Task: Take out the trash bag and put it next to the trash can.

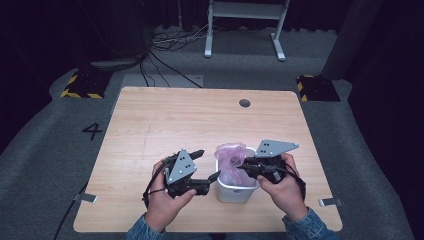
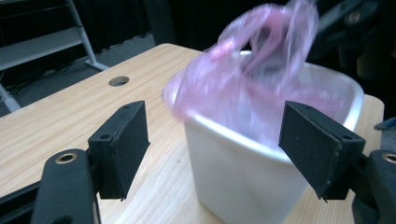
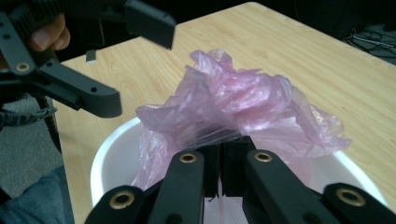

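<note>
Dark curtains and grey carpet surround a pale wooden table (image 1: 150, 130), on which a small white bin (image 1: 235, 192) stands near the person's edge, between the two hands. A thin pink plastic bag (image 1: 231, 160) is bunched in and above the bin's mouth.

The right gripper (image 1: 248, 167) is seen from its own view with its jaws pressed together on a fold of the bag (image 3: 233, 107), the film drawn taut just above the bin's rim (image 3: 105, 154). The left gripper (image 1: 209, 167) is held just beside the bin's left wall with its jaws spread wide and nothing between them; in its own view the bin (image 2: 243, 172) and the blurred bag (image 2: 252, 79) lie straight ahead, framed between the two pads.

The work is judged to be lining the bin with the bag. The coming move is judged to turn on the loose left edge of the bag, which rises above the rim directly ahead of the open left jaws, nearer to that gripper than to the right.
</note>
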A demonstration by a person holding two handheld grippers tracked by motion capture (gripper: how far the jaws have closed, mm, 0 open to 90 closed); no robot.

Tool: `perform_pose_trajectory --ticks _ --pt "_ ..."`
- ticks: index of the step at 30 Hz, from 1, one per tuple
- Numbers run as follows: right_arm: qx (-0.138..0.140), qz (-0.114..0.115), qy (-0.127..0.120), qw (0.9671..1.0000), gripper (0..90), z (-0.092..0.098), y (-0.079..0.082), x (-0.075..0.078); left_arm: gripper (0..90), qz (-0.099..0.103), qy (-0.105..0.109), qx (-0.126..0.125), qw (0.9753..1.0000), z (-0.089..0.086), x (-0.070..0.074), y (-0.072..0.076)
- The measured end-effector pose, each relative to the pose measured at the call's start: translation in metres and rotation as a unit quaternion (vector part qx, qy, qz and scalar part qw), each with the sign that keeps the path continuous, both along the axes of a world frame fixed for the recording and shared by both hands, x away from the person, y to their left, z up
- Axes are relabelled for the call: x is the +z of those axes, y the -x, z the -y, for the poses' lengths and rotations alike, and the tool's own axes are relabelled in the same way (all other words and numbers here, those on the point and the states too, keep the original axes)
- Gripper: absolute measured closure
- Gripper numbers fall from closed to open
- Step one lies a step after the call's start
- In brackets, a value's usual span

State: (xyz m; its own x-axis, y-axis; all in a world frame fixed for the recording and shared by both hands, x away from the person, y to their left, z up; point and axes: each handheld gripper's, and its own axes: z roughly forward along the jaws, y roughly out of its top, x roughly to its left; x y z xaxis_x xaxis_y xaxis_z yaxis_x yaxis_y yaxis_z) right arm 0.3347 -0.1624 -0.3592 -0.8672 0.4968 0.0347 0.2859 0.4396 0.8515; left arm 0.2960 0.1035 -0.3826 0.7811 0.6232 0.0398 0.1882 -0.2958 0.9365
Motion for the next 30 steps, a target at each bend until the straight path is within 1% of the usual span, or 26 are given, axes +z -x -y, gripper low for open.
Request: perform_pose_trajectory --ticks 2,3,4,6,7,10,11,14,15,17,19,20,21,22,26,30 --pt "-0.003 0.001 -0.007 1.0 88.0 0.003 -0.001 0.003 23.5 0.0 -0.002 0.003 1.0 -0.002 -0.001 0.0" --pt "-0.004 0.003 -0.012 0.9999 88.0 0.005 -0.001 0.004 23.4 -0.004 -0.014 0.012 0.9998 -0.005 -0.004 0.001" --pt "-0.004 0.004 -0.017 0.9998 88.0 0.006 -0.002 0.005 23.3 -0.002 -0.018 0.014 0.9997 -0.007 -0.005 0.002" --pt "0.0 -0.002 -0.033 0.9995 88.0 0.009 -0.003 0.008 23.4 -0.004 -0.017 0.017 0.9997 -0.011 -0.006 0.003" --pt "0.0 0.0 -0.038 0.9993 87.9 0.01 -0.004 0.009 23.5 -0.005 -0.017 0.02 0.9996 -0.012 -0.006 0.003" --pt "0.0 0.006 -0.043 0.999 88.0 0.012 -0.004 0.012 23.6 -0.007 -0.021 0.026 0.9994 -0.016 -0.007 0.005" --pt "0.0 0.014 -0.048 0.9988 88.0 0.014 -0.004 0.016 23.8 -0.009 -0.024 0.033 0.9991 -0.02 -0.009 0.007" --pt "0.001 0.025 -0.054 0.9982 88.0 0.016 -0.004 0.023 24.0 -0.012 -0.031 0.045 0.9984 -0.028 -0.012 0.009" --pt "0.001 0.025 -0.054 0.9982 88.0 0.016 -0.004 0.023 24.1 -0.012 -0.031 0.045 0.9984 -0.028 -0.012 0.009" --pt "0.002 0.035 -0.062 0.9975 88.0 0.018 -0.005 0.03 24.2 -0.017 -0.038 0.058 0.9974 -0.036 -0.016 0.012" --pt "-0.002 0.038 -0.072 0.9967 88.0 0.02 -0.005 0.033 24.9 -0.02 -0.04 0.062 0.9971 -0.039 -0.017 0.013" --pt "-0.004 0.039 -0.077 0.9963 87.9 0.02 -0.006 0.035 26.6 -0.028 -0.045 0.068 0.9963 -0.045 -0.02 0.015" --pt "-0.007 0.041 -0.081 0.9959 87.9 0.021 -0.006 0.036 27.3 -0.028 -0.045 0.068 0.9963 -0.045 -0.02 0.015" --pt "-0.012 0.043 -0.085 0.9954 87.9 0.022 -0.006 0.038 27.0 -0.032 -0.049 0.076 0.9954 -0.05 -0.022 0.017" --pt "-0.021 0.059 -0.096 0.9934 88.0 0.022 -0.003 0.045 26.9 -0.038 -0.05 0.089 0.9941 -0.058 -0.025 0.02" --pt "-0.024 0.074 -0.101 0.9918 88.0 0.021 0.0 0.053 26.9 -0.042 -0.05 0.094 0.9934 -0.062 -0.026 0.02"
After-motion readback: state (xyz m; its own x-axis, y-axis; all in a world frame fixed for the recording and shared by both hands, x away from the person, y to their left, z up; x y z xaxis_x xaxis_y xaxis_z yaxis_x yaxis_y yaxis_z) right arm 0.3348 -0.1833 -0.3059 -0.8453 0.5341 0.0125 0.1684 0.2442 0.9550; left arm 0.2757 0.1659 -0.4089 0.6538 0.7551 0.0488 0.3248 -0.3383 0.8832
